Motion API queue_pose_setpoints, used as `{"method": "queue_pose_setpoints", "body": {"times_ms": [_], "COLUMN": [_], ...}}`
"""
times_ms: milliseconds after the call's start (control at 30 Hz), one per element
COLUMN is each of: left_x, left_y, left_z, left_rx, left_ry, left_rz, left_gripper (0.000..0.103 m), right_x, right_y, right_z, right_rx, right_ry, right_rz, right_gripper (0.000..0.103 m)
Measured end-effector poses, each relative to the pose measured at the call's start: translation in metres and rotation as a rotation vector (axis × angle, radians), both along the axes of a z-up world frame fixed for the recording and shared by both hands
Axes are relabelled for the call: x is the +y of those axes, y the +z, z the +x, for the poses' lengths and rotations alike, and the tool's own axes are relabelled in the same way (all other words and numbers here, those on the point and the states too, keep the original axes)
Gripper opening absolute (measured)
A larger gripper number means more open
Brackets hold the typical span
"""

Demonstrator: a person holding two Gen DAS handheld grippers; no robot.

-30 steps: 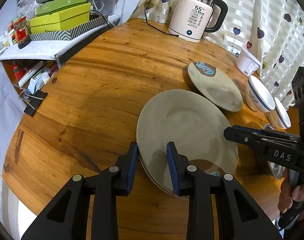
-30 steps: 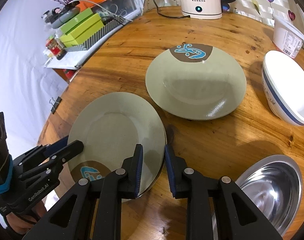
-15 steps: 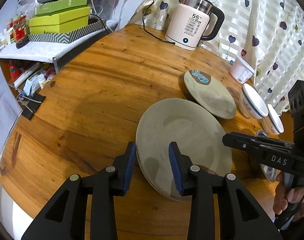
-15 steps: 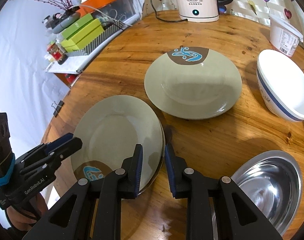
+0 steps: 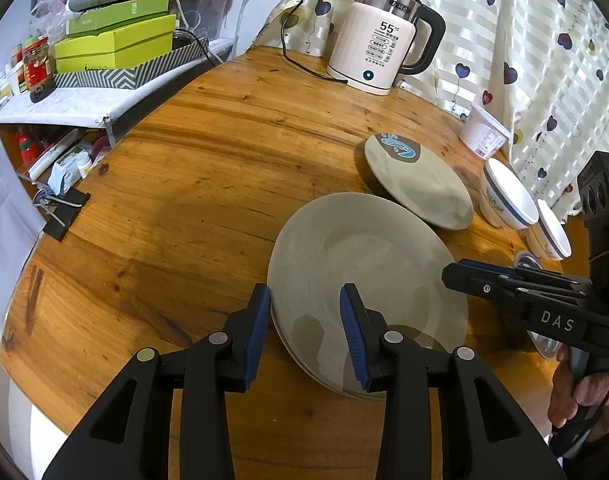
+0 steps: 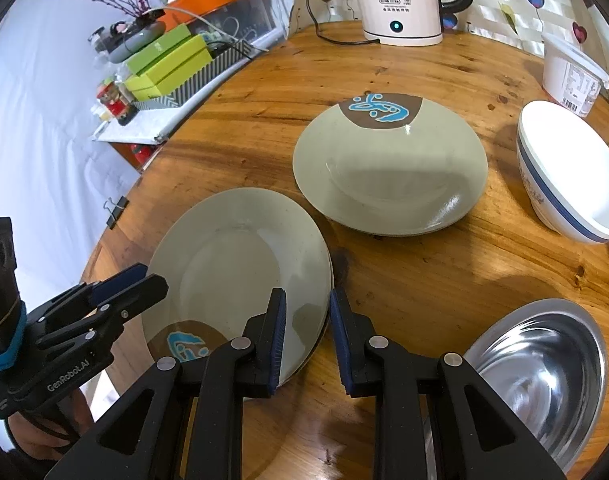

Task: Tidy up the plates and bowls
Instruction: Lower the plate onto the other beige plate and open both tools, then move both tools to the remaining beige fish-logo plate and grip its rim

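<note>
Both tools are hovering at the stack of grey-green round plates (image 6: pixel 240 264) lying on the round wooden table (image 5: pixel 208 184). The left gripper (image 5: pixel 304 320) is standing with jaws spread, straddling the stack's near rim. The right gripper (image 6: pixel 306 330) is sitting at the opposite rim, jaws parted with the edge between them, pinching nothing. Just beyond the stack a single grey-green plate with a blue-and-brown motif (image 6: pixel 390 164) is lying flat, near the white blue-banded bowl (image 6: pixel 570 184) and the shiny steel bowl (image 6: pixel 544 372)

Readable: "55 °C" on the kettle (image 5: pixel 378 36), "DAS" on the right claw (image 5: pixel 456 274), "GenRobot.AI" on the left claw (image 6: pixel 152 278); tub label illegible.
</note>
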State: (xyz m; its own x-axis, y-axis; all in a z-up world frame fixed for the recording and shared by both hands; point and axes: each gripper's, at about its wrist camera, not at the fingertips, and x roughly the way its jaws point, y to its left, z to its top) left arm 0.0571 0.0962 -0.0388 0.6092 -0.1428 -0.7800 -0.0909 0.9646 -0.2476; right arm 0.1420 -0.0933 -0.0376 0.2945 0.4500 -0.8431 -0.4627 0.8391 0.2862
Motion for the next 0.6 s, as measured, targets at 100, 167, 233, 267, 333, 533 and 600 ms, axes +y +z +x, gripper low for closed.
{"method": "queue_pose_setpoints", "body": {"times_ms": [100,167,233,267,333,533,600], "left_x": [0.001,0.003,0.006,0.008,0.011,0.011,0.009], "left_y": [0.000,0.001,0.005,0.006,0.011,0.023,0.025], "left_z": [0.000,0.000,-0.001,-0.001,0.000,0.007,0.009], "left_rx": [-0.003,-0.008,-0.018,-0.023,-0.037,-0.065,-0.074], "left_ry": [-0.001,0.004,0.008,0.010,0.014,-0.006,-0.018], "left_rz": [-0.012,-0.013,-0.016,-0.018,-0.018,-0.028,-0.034], "left_gripper": [0.038,0.038,0.038,0.038,0.038,0.043,0.050], "right_x": [0.000,-0.003,-0.008,-0.012,-0.018,-0.037,-0.044], "right_y": [0.000,0.002,0.005,0.007,0.013,0.028,0.030], "right_z": [0.000,0.001,0.002,0.002,0.001,0.001,0.001], "right_rx": [0.007,0.004,0.002,0.002,-0.006,-0.033,-0.032], "right_ry": [-0.002,-0.012,-0.027,-0.037,-0.052,-0.111,-0.133], "right_rz": [0.009,0.013,0.021,0.025,0.034,0.067,0.075], "right_gripper": [0.023,0.023,0.024,0.025,0.028,0.036,0.038]}}
